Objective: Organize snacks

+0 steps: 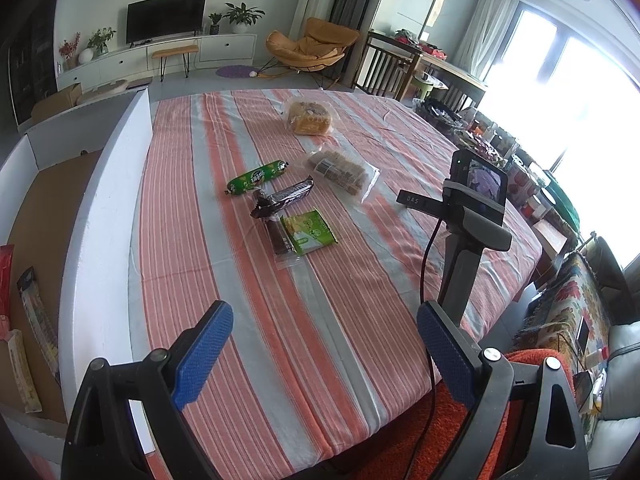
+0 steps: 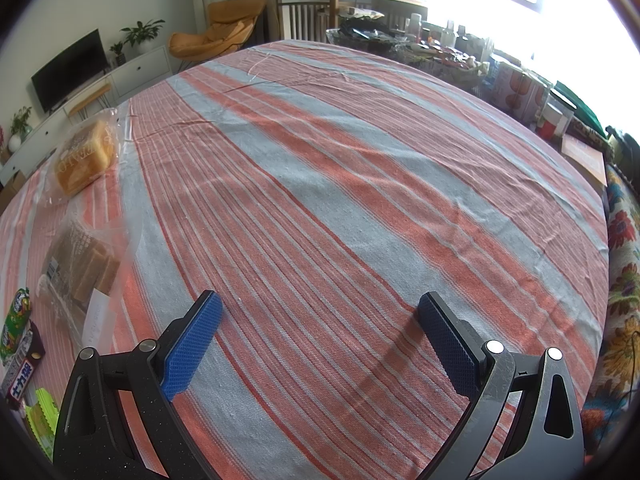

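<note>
On the striped tabletop (image 1: 360,264) six snacks are left for you: the bread loaf (image 1: 311,117), the biscuit pack (image 1: 344,171), the green sausage (image 1: 258,177), the dark chocolate bar (image 1: 286,197), the brown bar (image 1: 279,237) and the green packet (image 1: 309,232). A few packets (image 1: 28,312) already lie in the white box (image 1: 104,208) to the left, so the job looks partly done. Your left tongs (image 1: 324,356) are spread apart and empty above the cloth; your right tongs (image 2: 318,344) are likewise apart, holding nothing.
</note>
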Tool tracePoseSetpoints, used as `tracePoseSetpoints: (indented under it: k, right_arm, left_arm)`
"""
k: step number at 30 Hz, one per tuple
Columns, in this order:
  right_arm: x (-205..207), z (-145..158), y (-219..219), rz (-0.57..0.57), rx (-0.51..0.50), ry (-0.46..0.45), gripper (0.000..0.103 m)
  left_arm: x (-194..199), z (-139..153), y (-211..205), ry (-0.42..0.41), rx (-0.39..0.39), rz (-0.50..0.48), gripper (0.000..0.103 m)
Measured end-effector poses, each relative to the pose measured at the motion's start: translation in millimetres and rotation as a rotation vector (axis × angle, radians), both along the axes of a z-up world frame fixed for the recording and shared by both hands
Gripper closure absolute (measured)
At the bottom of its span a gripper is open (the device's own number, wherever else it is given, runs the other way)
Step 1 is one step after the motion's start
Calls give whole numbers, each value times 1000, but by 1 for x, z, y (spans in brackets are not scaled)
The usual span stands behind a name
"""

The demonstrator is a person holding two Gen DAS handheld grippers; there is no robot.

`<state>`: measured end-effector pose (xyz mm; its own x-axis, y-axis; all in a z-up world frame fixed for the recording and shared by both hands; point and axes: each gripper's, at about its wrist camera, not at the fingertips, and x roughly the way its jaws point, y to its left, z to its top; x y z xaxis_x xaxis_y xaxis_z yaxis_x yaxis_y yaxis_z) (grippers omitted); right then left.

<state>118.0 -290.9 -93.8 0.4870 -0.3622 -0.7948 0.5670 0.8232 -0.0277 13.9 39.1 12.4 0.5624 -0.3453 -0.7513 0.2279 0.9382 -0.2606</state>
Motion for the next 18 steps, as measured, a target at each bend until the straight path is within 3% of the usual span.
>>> tracePoseSetpoints:
  k: [18]
  right_arm:
    - [0,0,0,0,0,0,3]
  left_arm:
    - [-1,1,0,-7,-1,0,10]
